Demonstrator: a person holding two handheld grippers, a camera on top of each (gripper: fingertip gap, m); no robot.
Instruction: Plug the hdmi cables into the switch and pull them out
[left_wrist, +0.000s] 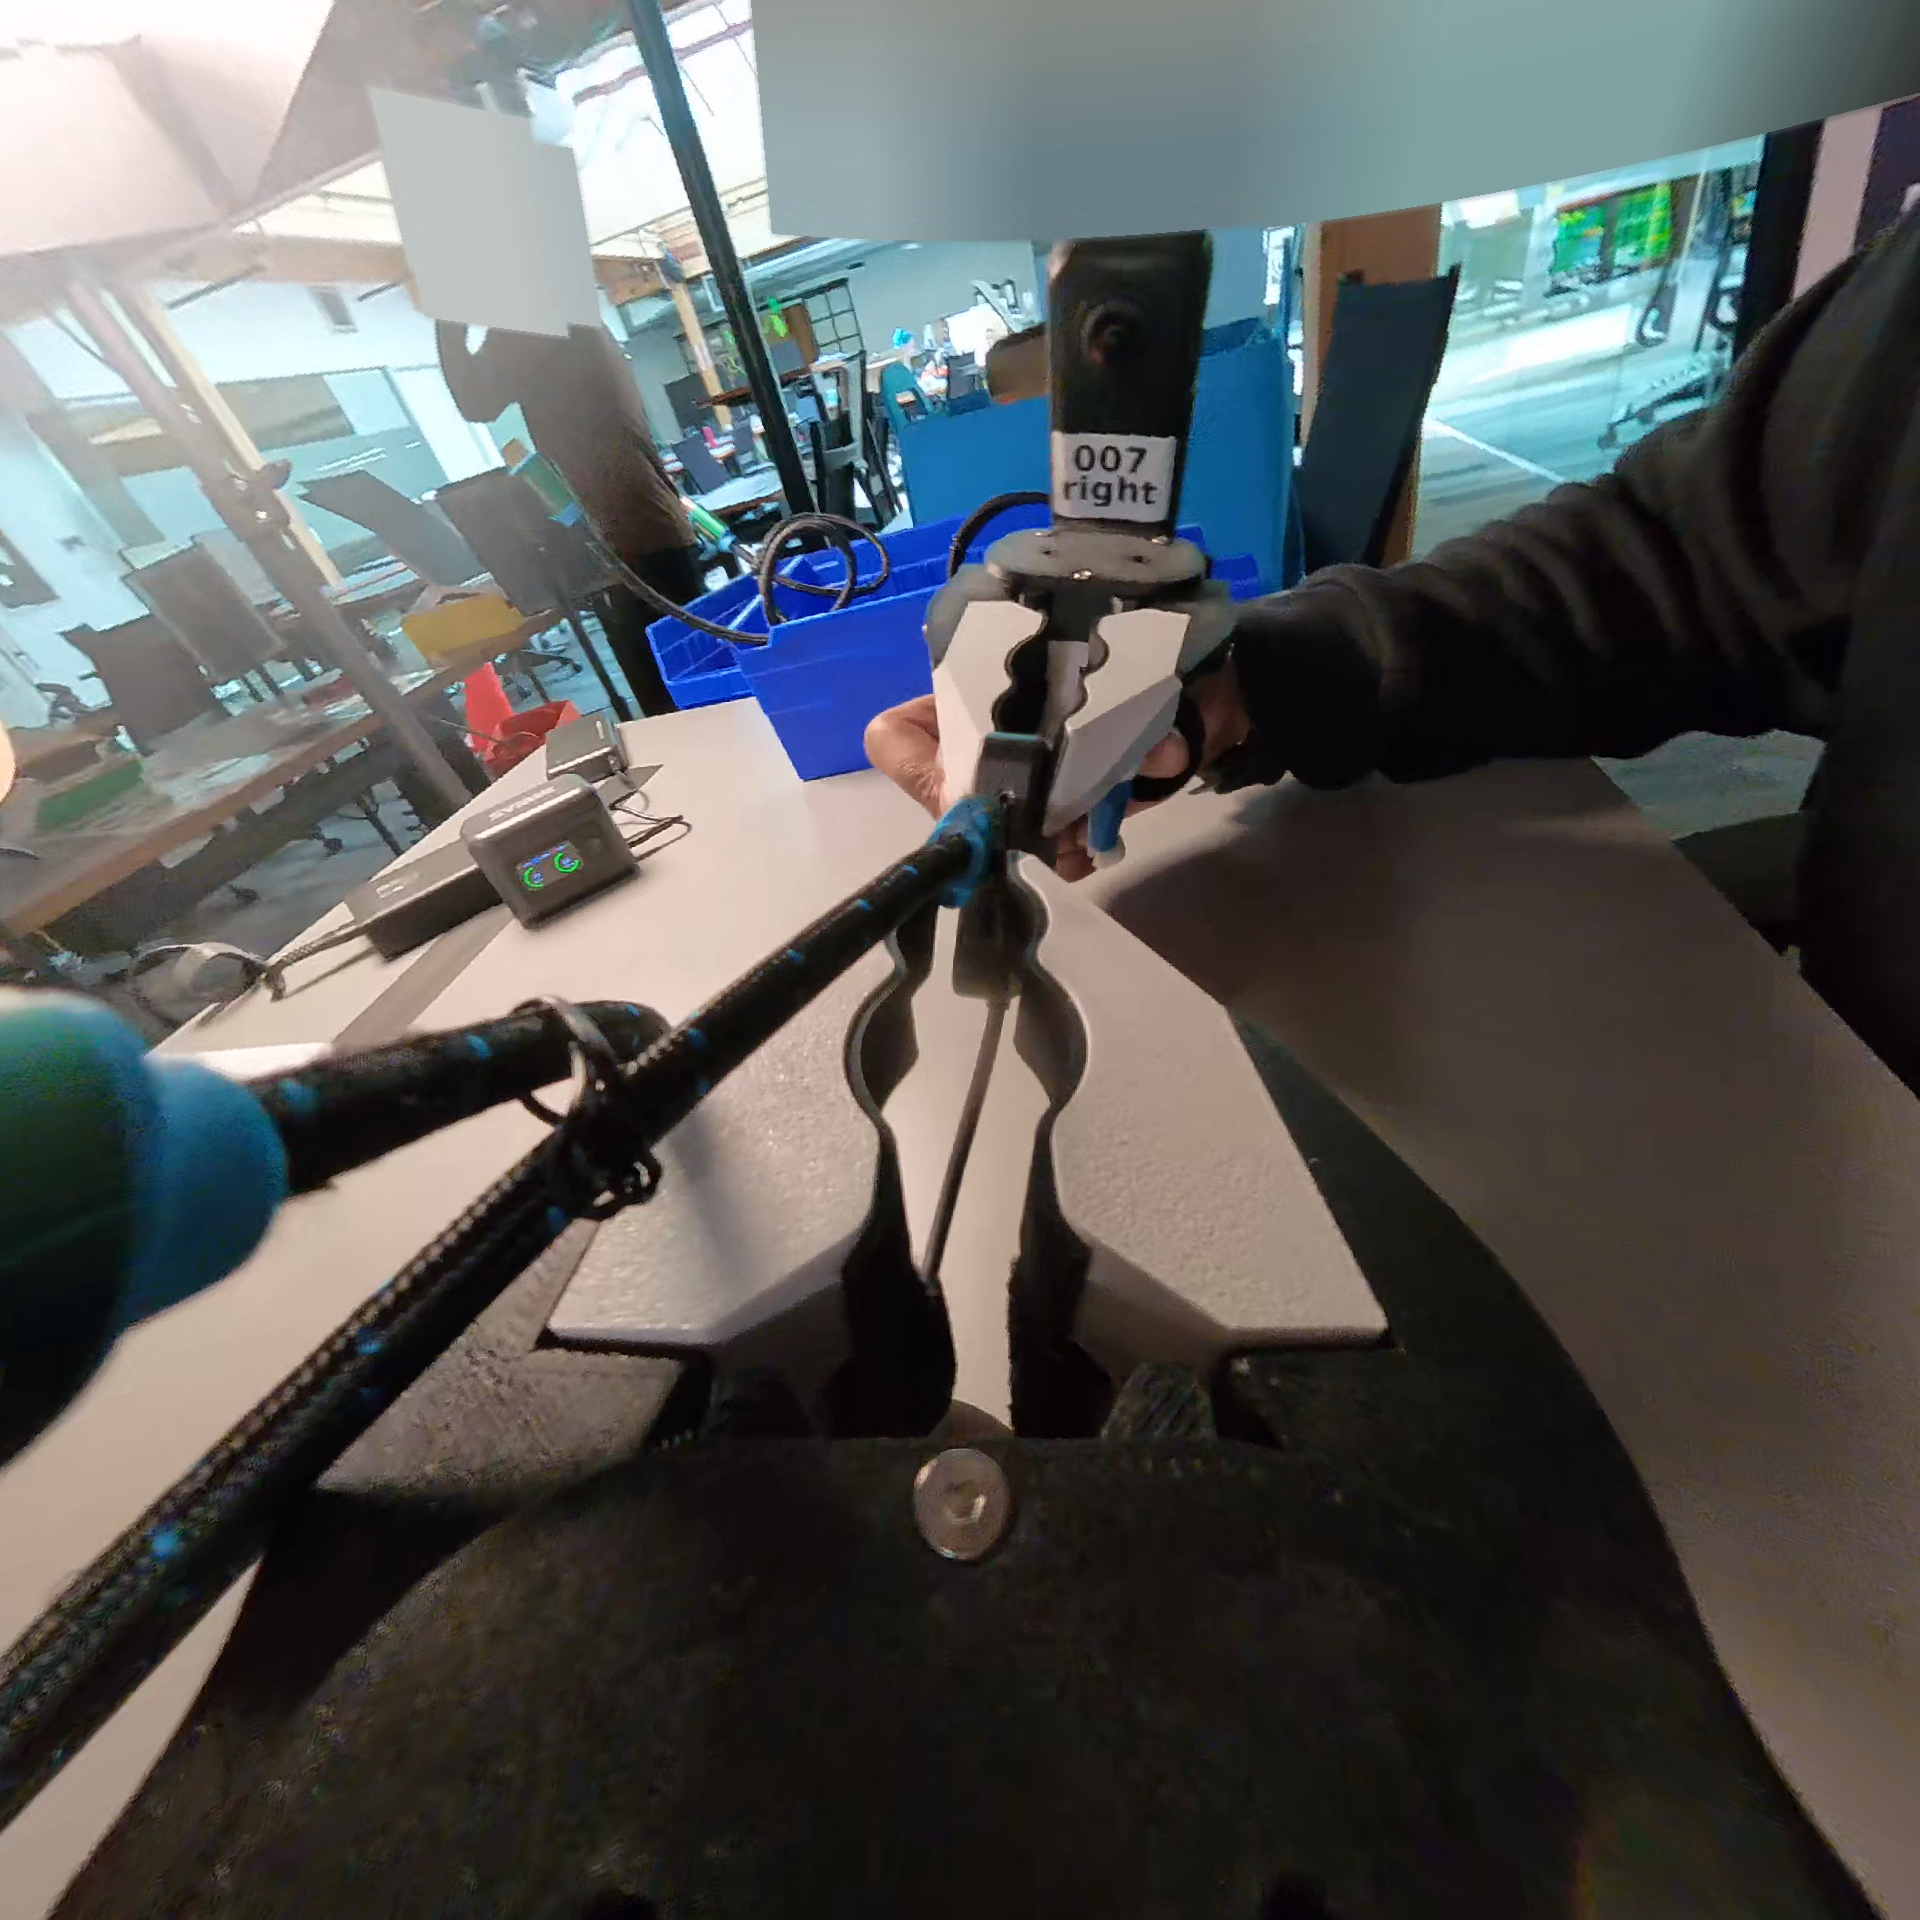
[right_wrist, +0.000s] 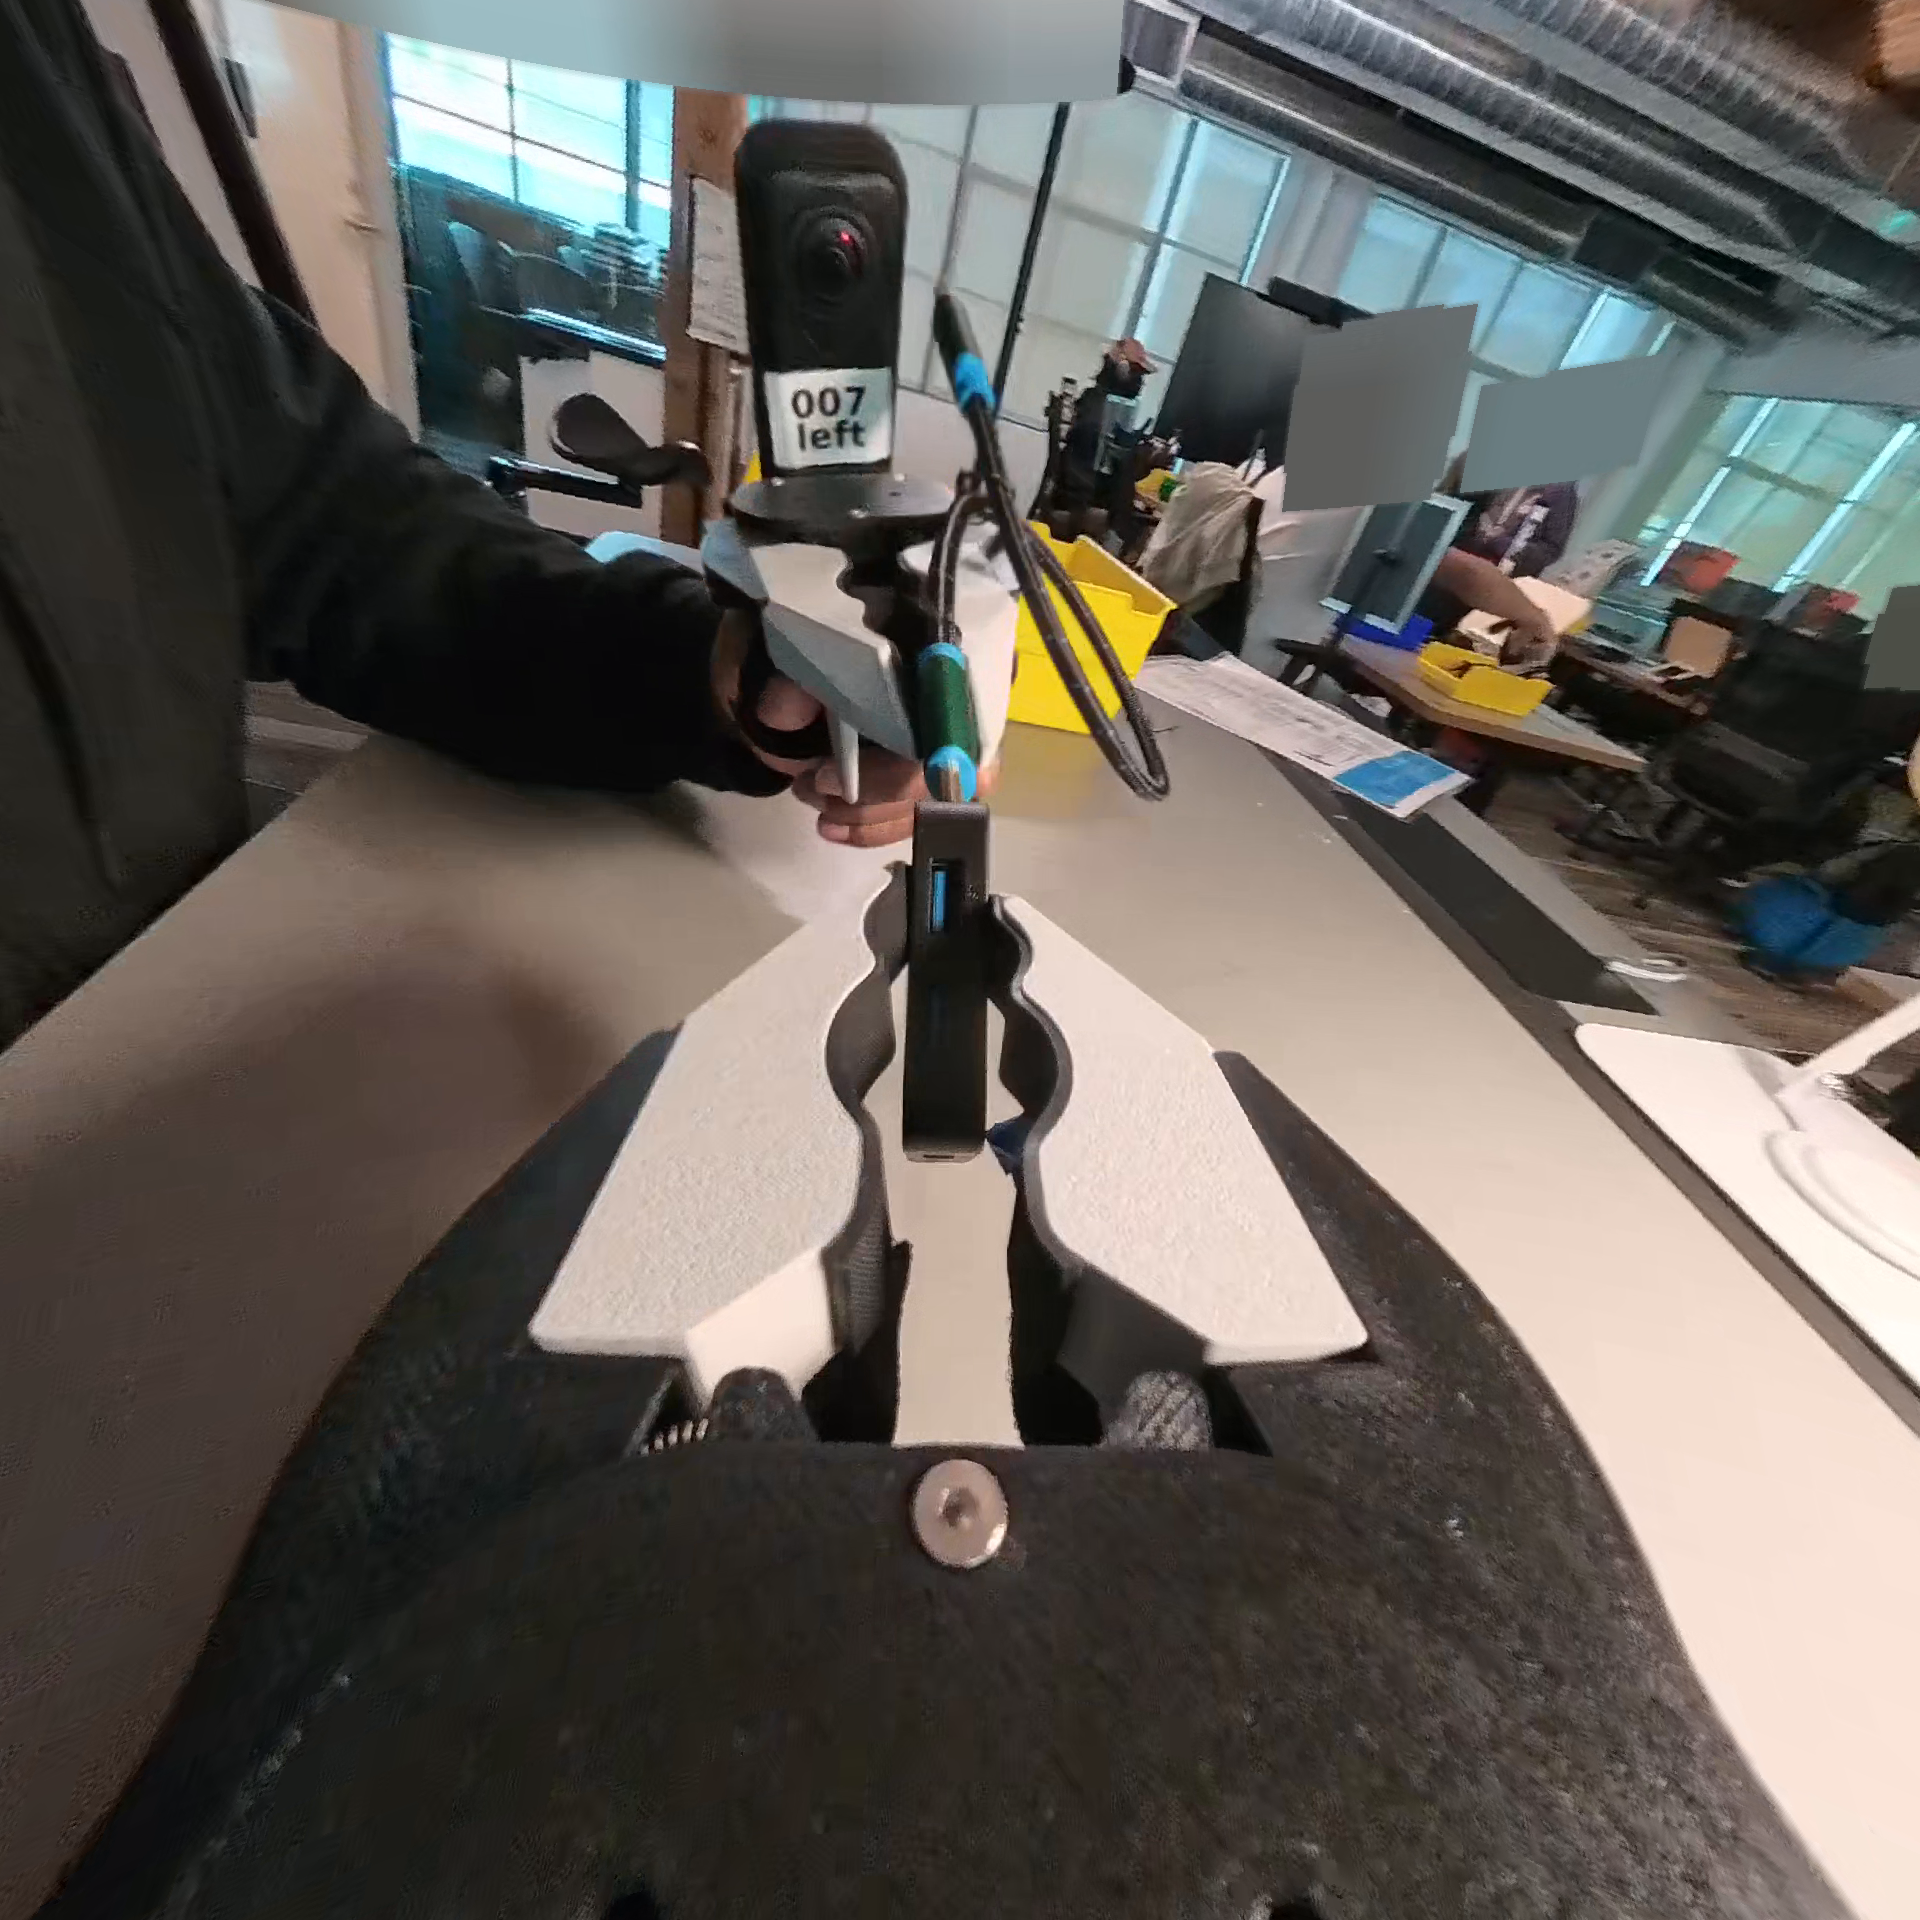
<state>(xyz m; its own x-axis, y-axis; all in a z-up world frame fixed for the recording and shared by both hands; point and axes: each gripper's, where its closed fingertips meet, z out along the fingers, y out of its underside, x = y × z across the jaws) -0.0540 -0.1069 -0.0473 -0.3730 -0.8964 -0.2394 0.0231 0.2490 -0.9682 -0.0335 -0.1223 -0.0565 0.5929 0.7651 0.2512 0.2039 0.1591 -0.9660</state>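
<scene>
My right gripper (right_wrist: 943, 899) is shut on a small black switch (right_wrist: 940, 1039) and holds it above the grey table (right_wrist: 364, 935). It also shows in the left wrist view (left_wrist: 1023, 810), with the switch (left_wrist: 1013, 769) in it. My left gripper (right_wrist: 948, 740) is shut on a green HDMI plug (right_wrist: 948, 712) with blue ends. The plug's tip meets the switch's far end; how deep it sits is not visible. The braided black-and-blue cable (left_wrist: 727, 997) loops back to its other plug (right_wrist: 964, 358), which hangs free. My left gripper's own tips (left_wrist: 977, 925) sit just below the switch.
Blue bins (left_wrist: 852, 675) stand at the table's far edge. Two grey power units (left_wrist: 551, 862) lie at the left. A yellow bin (right_wrist: 1081, 644) and papers (right_wrist: 1299, 727) lie beyond the left gripper. A white object (right_wrist: 1766, 1143) sits at the right. Dark-sleeved arms hold both grippers.
</scene>
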